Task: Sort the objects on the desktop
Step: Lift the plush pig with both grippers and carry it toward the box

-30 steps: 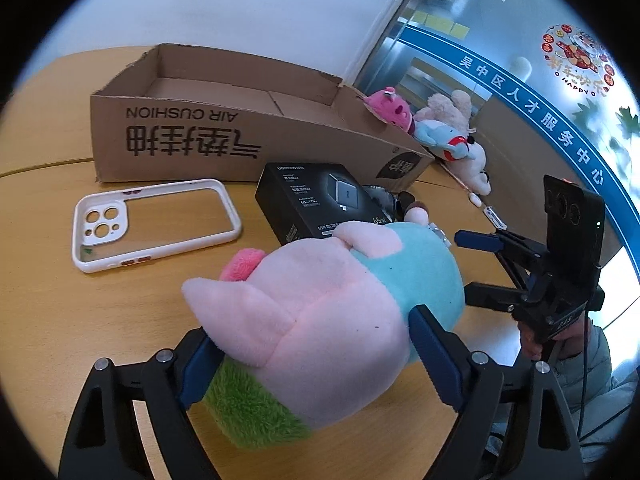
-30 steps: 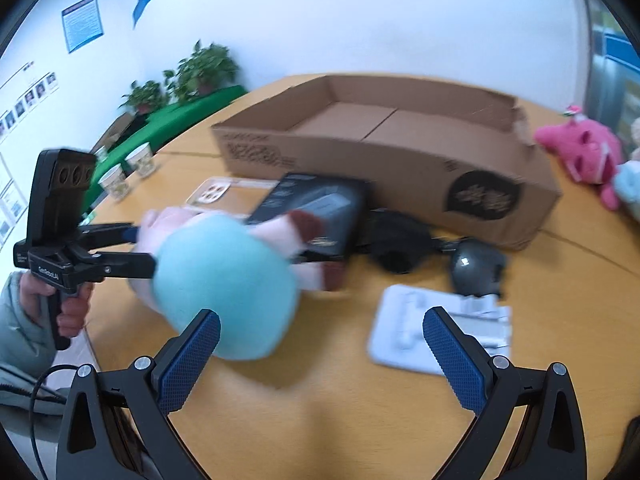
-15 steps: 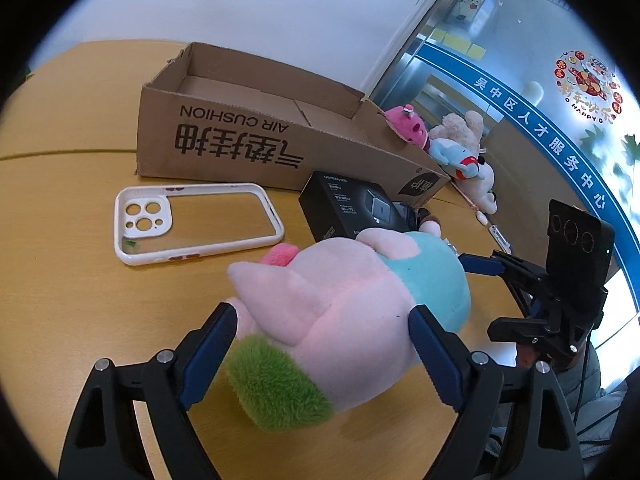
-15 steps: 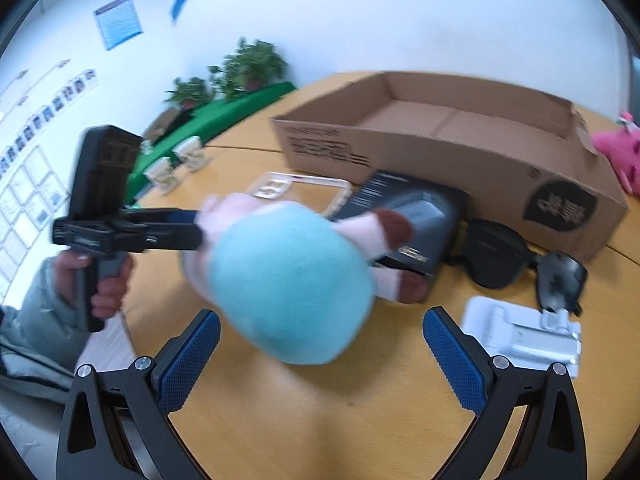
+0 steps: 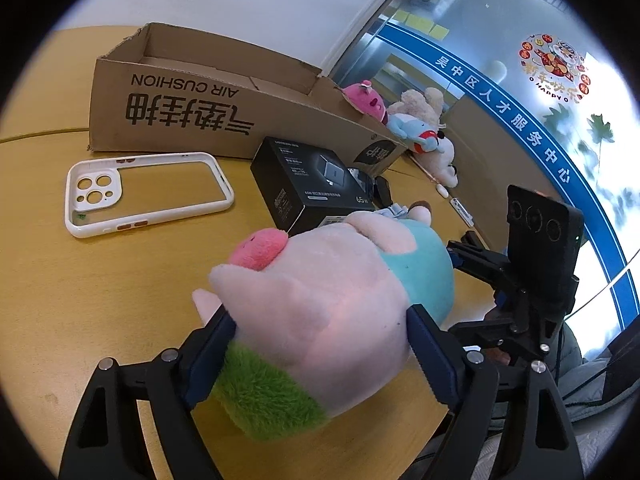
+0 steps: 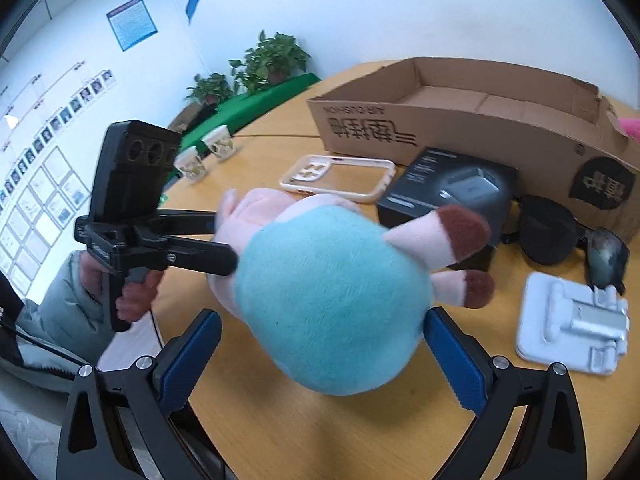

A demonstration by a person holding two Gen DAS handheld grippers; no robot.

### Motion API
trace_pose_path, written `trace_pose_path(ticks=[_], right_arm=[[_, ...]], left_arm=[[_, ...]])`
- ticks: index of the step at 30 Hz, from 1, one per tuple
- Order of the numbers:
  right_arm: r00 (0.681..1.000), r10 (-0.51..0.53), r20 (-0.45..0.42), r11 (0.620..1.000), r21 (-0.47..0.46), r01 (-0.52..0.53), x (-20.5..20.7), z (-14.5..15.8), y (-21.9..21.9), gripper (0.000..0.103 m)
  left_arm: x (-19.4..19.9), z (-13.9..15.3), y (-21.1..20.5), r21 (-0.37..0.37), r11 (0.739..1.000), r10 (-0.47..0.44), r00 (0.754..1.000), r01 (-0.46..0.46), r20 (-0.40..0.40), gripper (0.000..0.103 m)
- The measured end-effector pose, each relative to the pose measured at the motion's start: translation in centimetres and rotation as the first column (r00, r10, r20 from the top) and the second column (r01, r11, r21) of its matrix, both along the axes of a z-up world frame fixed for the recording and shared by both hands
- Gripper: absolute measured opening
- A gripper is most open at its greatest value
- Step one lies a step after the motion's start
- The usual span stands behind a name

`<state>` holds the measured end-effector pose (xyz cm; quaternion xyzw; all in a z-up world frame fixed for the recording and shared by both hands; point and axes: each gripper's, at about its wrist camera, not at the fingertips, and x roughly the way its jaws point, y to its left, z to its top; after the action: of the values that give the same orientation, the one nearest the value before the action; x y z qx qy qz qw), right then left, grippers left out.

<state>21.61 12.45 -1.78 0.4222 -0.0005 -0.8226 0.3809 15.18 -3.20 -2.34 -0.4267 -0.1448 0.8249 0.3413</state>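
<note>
A plush pig (image 5: 340, 272) with a pink head, teal body and green tuft is pinched at its pink middle by my left gripper (image 5: 320, 316), whose jaws are closing, both blue pads pressing into the fabric. In the right wrist view the toy's teal rear (image 6: 328, 288) fills the gap of my right gripper (image 6: 322, 314), which stands open; its left pad is clear of the toy. An open cardboard box (image 5: 192, 116) lies beyond on the wooden table (image 5: 80, 300).
A white phone case (image 5: 94, 192) and a black product box (image 5: 316, 184) lie in front of the carton. Dark sunglasses (image 6: 560, 232) and a white stand (image 6: 572, 320) sit to the right. Several plush toys (image 5: 420, 128) are past the carton's far end.
The right gripper has swung in toward the toy, so the teal rear now sits between its fingers instead of off to the left. The left gripper keeps its hold on the pig.
</note>
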Motion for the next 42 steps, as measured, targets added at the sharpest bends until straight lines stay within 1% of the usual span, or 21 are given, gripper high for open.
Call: trace_pose_path(ticks=[2,4,6,7,9,11,13,15,18,20,21,24,27,29,32,34,37,39,42], right_arm=[[0.999,-0.041,0.021,0.999,0.028,0.041,-0.3,-0.8,0.3,0.102],[0.997,-0.063,0.046,0.998,0.015,0.063,-0.7,-1.5,0.5,0.102],[0.997,-0.052,0.057,0.999,-0.01,0.052,-0.9,-1.8,0.4,0.095],[0.997,-0.032,0.067,0.999,-0.014,0.033,-1.1,-2.1,-0.1,0.086],[0.998,-0.042,0.056,0.999,0.002,0.042,-1.7,-2.3,-1.0,0.085],[0.997,-0.046,0.066,0.999,-0.011,0.047,-2.0,-2.0,-1.1,0.079],[0.997,-0.046,0.062,0.999,-0.016,0.047,-2.2,-1.5,-1.0,0.076],[0.999,-0.041,0.031,0.999,-0.014,0.041,-2.4,-0.5,-1.2,0.076],[0.997,-0.055,-0.05,0.998,-0.037,0.053,-3.2,2.6,-1.0,0.076],[0.992,-0.062,-0.114,0.998,-0.038,0.058,-3.9,4.8,-1.1,0.076],[0.984,-0.068,-0.163,0.997,-0.037,0.063,-4.5,6.5,-1.1,0.076],[0.961,-0.082,-0.264,0.996,-0.041,0.074,-6.1,10.5,-0.9,0.076],[0.925,-0.09,-0.368,0.996,-0.054,0.075,-8.1,15.0,-0.6,0.076],[0.907,-0.091,-0.411,0.995,-0.064,0.071,-9.3,17.2,-0.5,0.076],[0.874,-0.089,-0.479,0.996,-0.07,0.063,-11.3,20.4,-0.8,0.076],[0.857,-0.084,-0.509,0.996,-0.069,0.057,-12.8,22.1,-1.0,0.076],[0.839,-0.076,-0.539,0.997,-0.057,0.054,-15.0,24.2,-1.4,0.076],[0.833,-0.069,-0.548,0.998,-0.048,0.051,-16.6,25.0,-1.7,0.076],[0.835,-0.061,-0.547,0.998,-0.049,0.041,-19.8,25.7,-2.0,0.076]], left_arm=[[-0.2,-0.2,-0.3,0.015,1.0,0.014,1.0,-0.014,0.02,0.085],[-0.4,-0.3,-0.3,0.023,0.999,0.022,0.999,-0.023,0.028,0.085],[-0.4,-0.2,0.1,0.009,1.0,0.026,0.999,-0.026,0.025,0.085],[-0.5,-0.1,0.2,0.007,0.999,0.033,0.999,-0.034,0.025,0.083],[-0.7,0.2,0.1,0.006,0.998,0.061,0.998,-0.061,0.02,0.08],[-0.9,1.0,0.2,0.007,0.997,0.083,0.997,-0.083,0.004,0.078],[-1.1,2.4,0.5,0.006,0.995,0.101,0.994,-0.101,-0.039,0.078],[-1.6,4.6,0.8,0.004,0.994,0.108,0.989,-0.108,-0.098,0.078],[-3.0,8.3,0.9,0.01,0.994,0.11,0.975,-0.11,-0.194,0.078],[-4.2,11.1,1.2,0.008,0.994,0.109,0.958,-0.111,-0.267,0.078],[-4.9,12.3,1.3,0.002,0.994,0.106,0.948,-0.111,-0.3,0.078],[-6.7,16.3,1.7,0.002,0.994,0.099,0.91,-0.107,-0.403,0.078],[-8.4,20.3,1.9,-0.001,0.994,0.093,0.862,-0.108,-0.498,0.078],[-9.2,22.5,2.1,-0.01,0.993,0.092,0.827,-0.117,-0.555,0.078],[-10.7,25.3,1.8,-0.002,0.992,0.1,0.787,-0.127,-0.609,0.078],[-12.4,26.7,1.6,0.001,0.991,0.102,0.77,-0.131,-0.63,0.078],[-14.3,27.8,1.0,0.017,0.991,0.116,0.761,-0.136,-0.639,0.078],[-15.7,28.2,0.9,0.019,0.989,0.122,0.754,-0.143,-0.646,0.078],[-18.1,28.6,0.7,0.013,0.986,0.134,0.742,-0.167,-0.657,0.078]])
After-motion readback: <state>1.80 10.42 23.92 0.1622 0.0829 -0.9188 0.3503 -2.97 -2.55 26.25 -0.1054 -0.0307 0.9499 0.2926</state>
